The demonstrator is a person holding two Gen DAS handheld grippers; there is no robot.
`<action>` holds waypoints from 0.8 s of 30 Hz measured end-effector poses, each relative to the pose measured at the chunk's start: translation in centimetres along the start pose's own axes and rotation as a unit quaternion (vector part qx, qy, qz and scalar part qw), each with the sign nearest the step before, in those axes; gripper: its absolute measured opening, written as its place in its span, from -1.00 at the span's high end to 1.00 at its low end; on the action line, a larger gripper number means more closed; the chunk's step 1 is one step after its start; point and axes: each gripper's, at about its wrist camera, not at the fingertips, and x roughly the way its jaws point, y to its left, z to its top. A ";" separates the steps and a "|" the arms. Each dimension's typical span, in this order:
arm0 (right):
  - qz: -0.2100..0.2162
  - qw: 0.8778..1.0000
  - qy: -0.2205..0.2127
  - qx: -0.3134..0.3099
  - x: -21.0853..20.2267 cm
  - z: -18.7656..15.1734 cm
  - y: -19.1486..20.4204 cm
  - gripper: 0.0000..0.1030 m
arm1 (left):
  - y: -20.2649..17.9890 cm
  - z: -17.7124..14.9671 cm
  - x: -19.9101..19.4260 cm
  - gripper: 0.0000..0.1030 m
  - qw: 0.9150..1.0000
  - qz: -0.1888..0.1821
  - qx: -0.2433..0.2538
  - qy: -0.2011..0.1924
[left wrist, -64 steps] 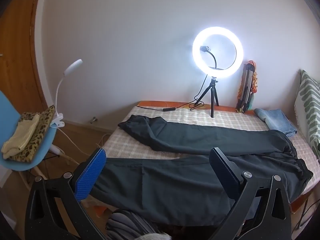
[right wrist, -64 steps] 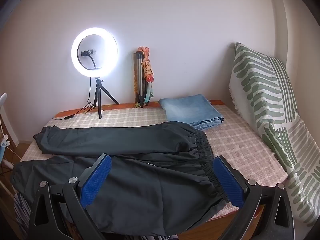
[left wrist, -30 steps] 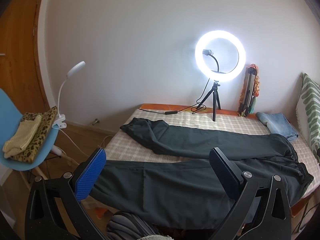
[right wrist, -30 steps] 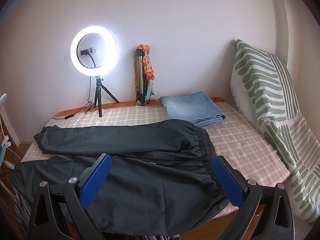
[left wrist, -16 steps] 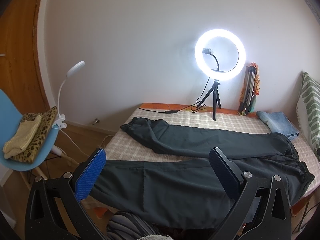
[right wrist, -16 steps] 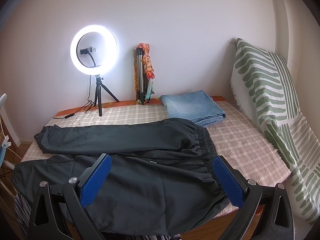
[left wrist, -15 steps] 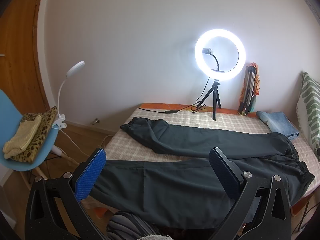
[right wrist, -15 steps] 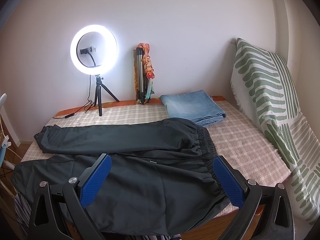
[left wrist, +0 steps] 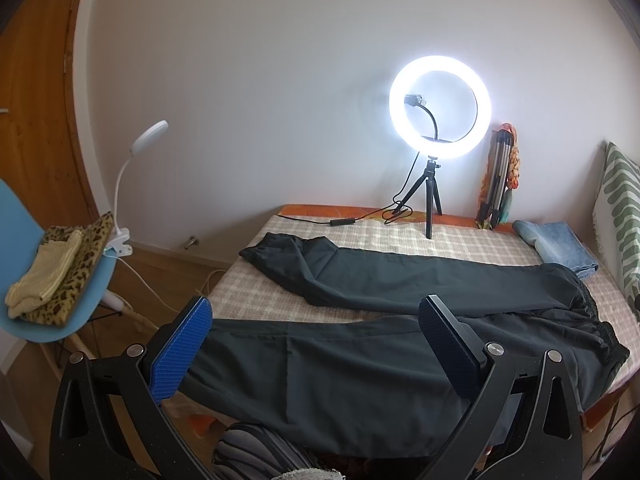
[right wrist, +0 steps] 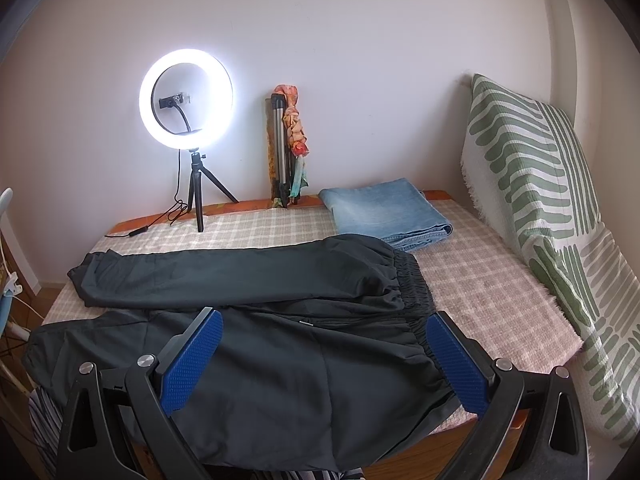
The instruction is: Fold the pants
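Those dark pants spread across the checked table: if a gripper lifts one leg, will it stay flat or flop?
The thin dark pants would probably flop: the near leg already drapes limply over the checked table edge. They look light, with soft wrinkles, so a pinch should lift them. The gathered elastic waistband may bunch up.

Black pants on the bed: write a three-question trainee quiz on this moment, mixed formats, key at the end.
1. True or false: the left gripper is shut on the black pants.
2. What lies beside the pants' waistband, toward the wall? A) folded jeans B) a laptop C) a shoe
3. Fill in: the lit ___ stands on a small tripod.

Key: 1 false, both the left and the right gripper are open above the cloth; 2 A, folded jeans; 3 ring light.
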 end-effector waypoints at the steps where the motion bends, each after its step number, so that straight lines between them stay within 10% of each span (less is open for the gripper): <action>1: 0.000 1.000 0.000 0.000 0.0 -0.1 0.0 -1.00 | 0.0 0.0 0.0 -0.99 1.000 0.000 0.000 0.000; 24: 0.005 1.000 0.001 0.002 0.7 0.2 0.1 -1.00 | 0.5 -0.1 1.9 -0.99 1.000 -0.007 0.004 0.020</action>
